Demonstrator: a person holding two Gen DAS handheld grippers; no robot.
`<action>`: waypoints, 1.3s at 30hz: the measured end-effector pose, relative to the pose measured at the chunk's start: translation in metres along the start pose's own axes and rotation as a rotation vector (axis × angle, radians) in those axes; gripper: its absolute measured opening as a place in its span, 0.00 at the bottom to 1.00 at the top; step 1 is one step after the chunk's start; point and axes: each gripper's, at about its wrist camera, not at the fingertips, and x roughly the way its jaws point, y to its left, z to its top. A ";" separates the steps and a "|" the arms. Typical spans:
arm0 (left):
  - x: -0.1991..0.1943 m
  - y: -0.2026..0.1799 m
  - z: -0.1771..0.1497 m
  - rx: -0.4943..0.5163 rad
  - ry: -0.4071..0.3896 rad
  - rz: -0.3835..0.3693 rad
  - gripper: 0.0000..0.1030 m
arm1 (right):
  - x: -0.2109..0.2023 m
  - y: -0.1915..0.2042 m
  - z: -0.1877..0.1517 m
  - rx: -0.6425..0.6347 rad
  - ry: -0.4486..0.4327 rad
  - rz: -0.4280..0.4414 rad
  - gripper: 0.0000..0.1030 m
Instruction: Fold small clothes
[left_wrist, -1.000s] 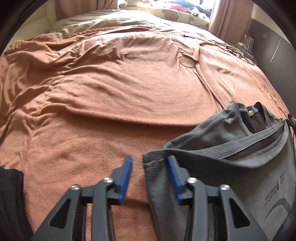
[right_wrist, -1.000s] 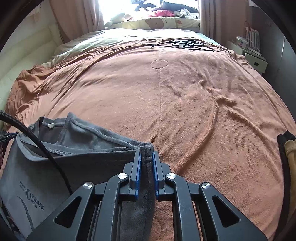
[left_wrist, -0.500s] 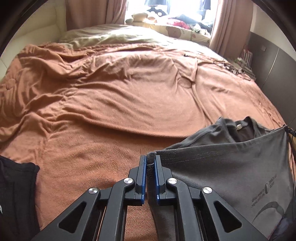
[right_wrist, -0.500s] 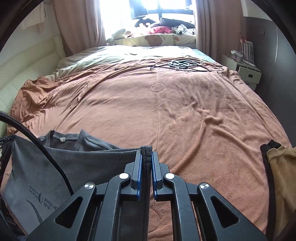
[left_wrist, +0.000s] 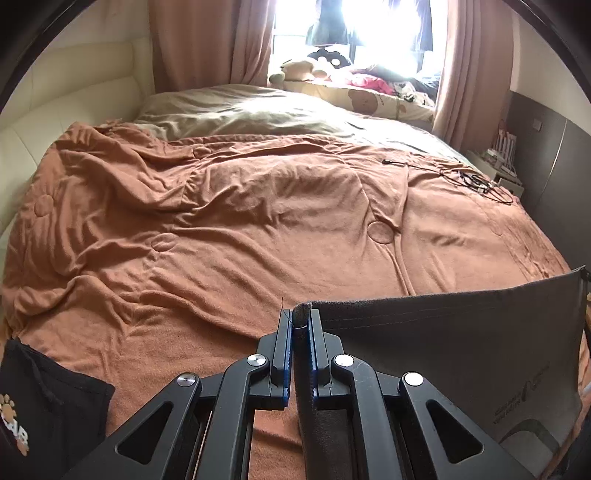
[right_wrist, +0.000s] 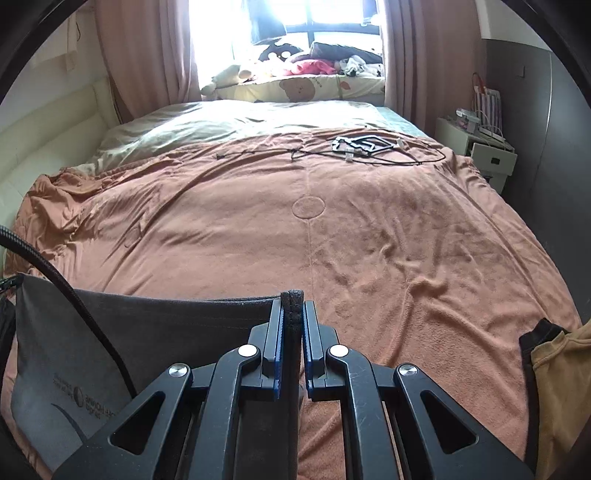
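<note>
Grey garment held taut by 2 corners above the bed

At the far left a black garment (left_wrist: 44, 402) lies aside on the orange blanket (left_wrist: 229, 236); next, the left gripper (left_wrist: 302, 325) is pressed shut on 1 corner of the grey garment (left_wrist: 461, 343), whose top edge is stretched straight across to the right gripper (right_wrist: 292, 317), likewise clamped on the other corner, so the cloth is hung flat and, as judged, can be laid down squarely for folding; at the far right a tan garment (right_wrist: 554, 376) is left waiting
</note>
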 end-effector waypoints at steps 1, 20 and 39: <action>0.012 0.000 0.001 -0.004 0.016 0.012 0.08 | 0.012 0.001 -0.001 0.000 0.019 -0.004 0.05; 0.102 0.012 -0.021 -0.055 0.183 0.082 0.08 | 0.097 0.013 0.010 0.033 0.135 -0.073 0.07; 0.030 -0.004 -0.056 -0.077 0.197 0.027 0.33 | 0.000 0.021 -0.035 -0.086 0.167 0.069 0.63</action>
